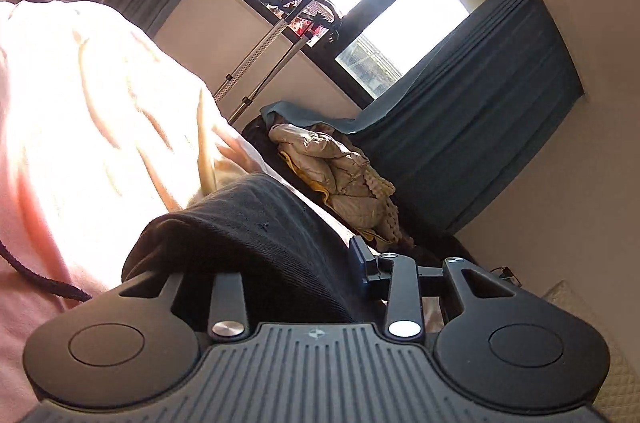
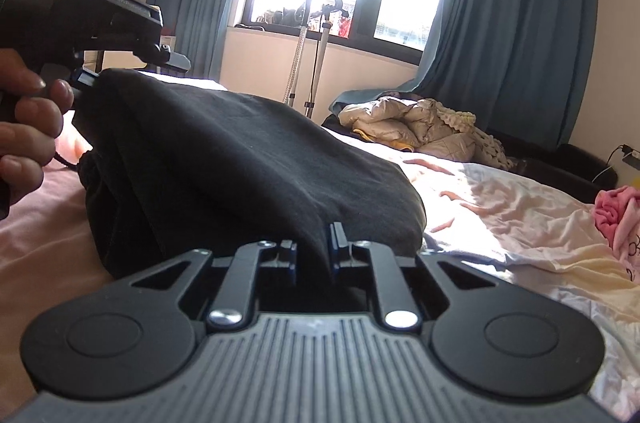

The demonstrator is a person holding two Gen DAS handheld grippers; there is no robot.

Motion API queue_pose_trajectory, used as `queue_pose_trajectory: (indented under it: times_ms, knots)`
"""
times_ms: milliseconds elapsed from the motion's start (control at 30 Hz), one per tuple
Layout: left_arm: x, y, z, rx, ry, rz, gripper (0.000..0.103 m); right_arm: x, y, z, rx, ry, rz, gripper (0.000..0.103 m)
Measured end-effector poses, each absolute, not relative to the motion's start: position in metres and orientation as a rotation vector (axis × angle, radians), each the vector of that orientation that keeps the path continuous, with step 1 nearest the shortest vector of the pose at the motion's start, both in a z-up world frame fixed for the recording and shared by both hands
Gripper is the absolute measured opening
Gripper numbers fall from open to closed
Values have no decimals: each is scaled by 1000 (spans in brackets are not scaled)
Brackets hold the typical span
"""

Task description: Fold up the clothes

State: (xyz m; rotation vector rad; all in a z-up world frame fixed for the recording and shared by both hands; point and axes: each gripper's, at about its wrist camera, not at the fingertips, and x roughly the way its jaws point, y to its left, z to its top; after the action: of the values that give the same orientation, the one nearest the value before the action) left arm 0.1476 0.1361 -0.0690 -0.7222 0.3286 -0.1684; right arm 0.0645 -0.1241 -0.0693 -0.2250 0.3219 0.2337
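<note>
A black garment [image 2: 224,151] lies bunched on the pink bed sheet [image 2: 48,223], with its near and far-left edges lifted. My right gripper [image 2: 314,247] is shut on the near fold, which is pinched between its blue-edged fingers. My left gripper [image 2: 86,79], held by a hand [image 2: 28,127], grips the garment's raised far-left corner. In the left wrist view the black garment [image 1: 248,243] fills the gap of the left gripper [image 1: 276,263] and hides one finger; the other finger [image 1: 362,257] presses against the cloth.
A beige padded jacket [image 2: 404,123] lies heaped on a dark sofa [image 2: 560,167] under the window. A pink garment [image 2: 616,215] rests at the bed's right edge on a pale sheet [image 2: 520,223]. Two tripod stands [image 2: 316,63] rise beyond the bed. Blue curtains [image 2: 500,23] flank the window.
</note>
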Motion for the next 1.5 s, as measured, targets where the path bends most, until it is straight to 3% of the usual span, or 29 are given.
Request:
queue_pose_trajectory:
  times_ms: [233, 433, 500, 533, 600, 633, 667, 733, 1067, 1300, 1500]
  knots:
    - [174, 153, -91, -733, 484, -5, 25, 72, -110, -86, -265, 371, 283, 19]
    - [166, 144, -85, -661, 469, -6, 26, 78, -107, -98, -260, 399, 297, 22]
    - [155, 140, -77, -650, 456, -20, 30, 76, -109, -95, -241, 398, 297, 23]
    - [148, 140, -75, -663, 454, -28, 37, 75, -111, -93, -230, 396, 296, 25]
    - [131, 137, -72, -712, 450, -24, 60, 71, -113, -88, -213, 393, 295, 27]
    - [121, 136, -69, -732, 445, -23, 77, 69, -114, -86, -206, 392, 296, 30]
    - [112, 135, -67, -742, 436, -28, 81, 66, -115, -84, -196, 393, 301, 31]
    - [97, 132, -63, -748, 434, -50, 84, 59, -118, -79, -174, 397, 313, 42]
    - [83, 127, -78, -943, 573, -208, 102, 36, -148, -54, 52, 411, 337, 52]
    - [100, 127, -110, -1005, 695, -147, 102, 49, -174, -58, 249, 459, 305, 53]
    - [107, 145, -142, -1200, 692, -90, 103, 63, -190, -70, 412, 502, 287, 54]
